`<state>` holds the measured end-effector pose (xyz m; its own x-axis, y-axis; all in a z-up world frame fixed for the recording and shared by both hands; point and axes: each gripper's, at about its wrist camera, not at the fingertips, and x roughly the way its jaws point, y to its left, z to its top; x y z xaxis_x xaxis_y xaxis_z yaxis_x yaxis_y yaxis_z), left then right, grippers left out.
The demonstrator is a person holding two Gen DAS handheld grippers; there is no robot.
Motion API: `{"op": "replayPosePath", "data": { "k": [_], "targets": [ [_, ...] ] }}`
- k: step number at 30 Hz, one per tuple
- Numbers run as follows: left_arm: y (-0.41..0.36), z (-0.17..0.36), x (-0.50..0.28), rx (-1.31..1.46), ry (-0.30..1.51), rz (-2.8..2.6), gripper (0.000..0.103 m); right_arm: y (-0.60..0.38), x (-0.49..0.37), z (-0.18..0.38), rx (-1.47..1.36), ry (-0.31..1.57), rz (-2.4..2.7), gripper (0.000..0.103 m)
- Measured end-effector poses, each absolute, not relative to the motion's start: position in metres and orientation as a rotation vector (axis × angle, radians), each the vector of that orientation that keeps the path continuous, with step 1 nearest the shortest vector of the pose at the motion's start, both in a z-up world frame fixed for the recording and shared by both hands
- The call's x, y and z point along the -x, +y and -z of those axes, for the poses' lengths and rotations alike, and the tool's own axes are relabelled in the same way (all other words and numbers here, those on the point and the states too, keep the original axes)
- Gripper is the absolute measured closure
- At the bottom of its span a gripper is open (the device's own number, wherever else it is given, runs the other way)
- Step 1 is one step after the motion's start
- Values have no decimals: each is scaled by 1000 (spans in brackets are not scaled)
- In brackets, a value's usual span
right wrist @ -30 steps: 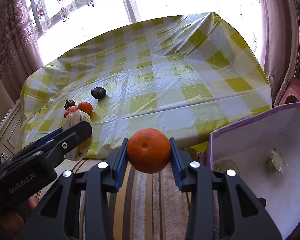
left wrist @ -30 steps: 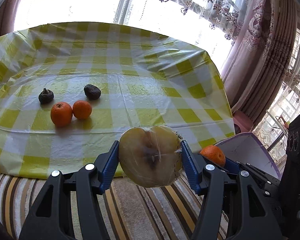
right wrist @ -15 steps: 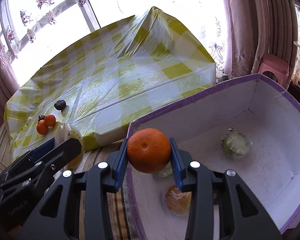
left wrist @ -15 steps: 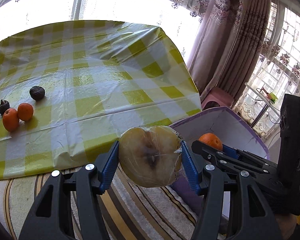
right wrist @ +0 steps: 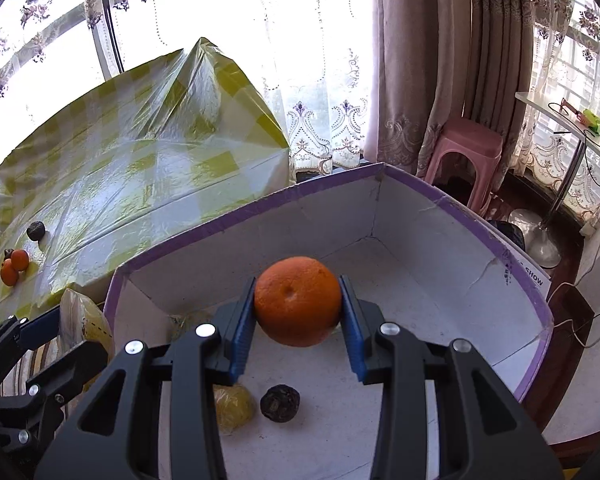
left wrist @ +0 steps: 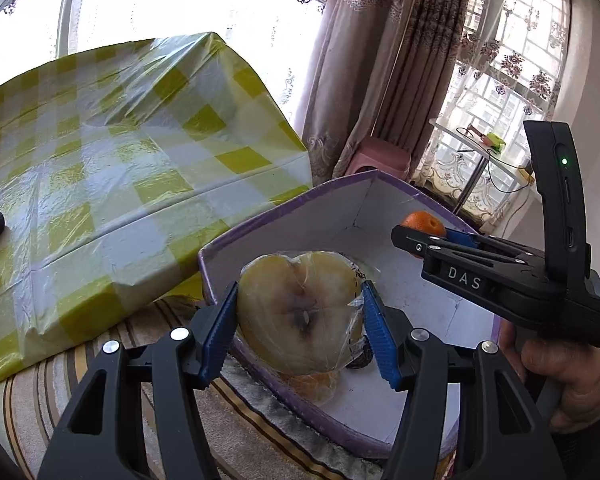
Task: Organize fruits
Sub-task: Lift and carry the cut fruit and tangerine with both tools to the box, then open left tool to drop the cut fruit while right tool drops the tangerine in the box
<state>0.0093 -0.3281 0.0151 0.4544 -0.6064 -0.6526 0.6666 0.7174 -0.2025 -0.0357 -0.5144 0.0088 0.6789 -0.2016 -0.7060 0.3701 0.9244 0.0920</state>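
Blue fingers (left wrist: 220, 336) of our left gripper (left wrist: 300, 332) clamp a plastic-wrapped apple half (left wrist: 300, 312) above the near-left corner of the purple-rimmed box (left wrist: 284, 208). Our right gripper (right wrist: 298, 322) pinches an orange (right wrist: 298, 300) over the box interior. On the box floor lie a wrapped yellow fruit (right wrist: 234, 408) and a dark wrinkled fruit (right wrist: 280, 402). Two small oranges (right wrist: 14, 266) rest on the checked tablecloth (right wrist: 140, 168).

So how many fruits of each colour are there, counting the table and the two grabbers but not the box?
orange fruits: 3 (two on the table, one held)
dark fruits: 2
pale wrapped fruit: 1 (held)
Total: 6
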Motion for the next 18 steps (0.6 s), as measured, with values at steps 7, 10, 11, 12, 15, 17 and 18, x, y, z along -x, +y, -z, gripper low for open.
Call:
{"op": "replayPosePath", "data": {
  "k": [7,10,11,12,15,17,18],
  "targets": [
    [-356,0,-7,-162,810,839,45,-531,37,0,-245,787,364,63],
    [-360,3,-7,-176,822,841,45,-532,37,3,-248,797,363,63],
    [-361,4,-7,-174,828,839,45,-532,37,4,-249,799,361,63],
    [-360,5,-9,-171,835,837,45,-533,36,5,-252,802,359,63],
    [-359,8,-12,-163,854,830,45,-532,35,8,-258,809,357,62],
    [-359,9,-13,-163,862,828,45,-533,34,8,-259,811,357,62],
    [-359,10,-13,-163,863,827,45,-533,34,9,-259,812,357,62]
  ]
}}
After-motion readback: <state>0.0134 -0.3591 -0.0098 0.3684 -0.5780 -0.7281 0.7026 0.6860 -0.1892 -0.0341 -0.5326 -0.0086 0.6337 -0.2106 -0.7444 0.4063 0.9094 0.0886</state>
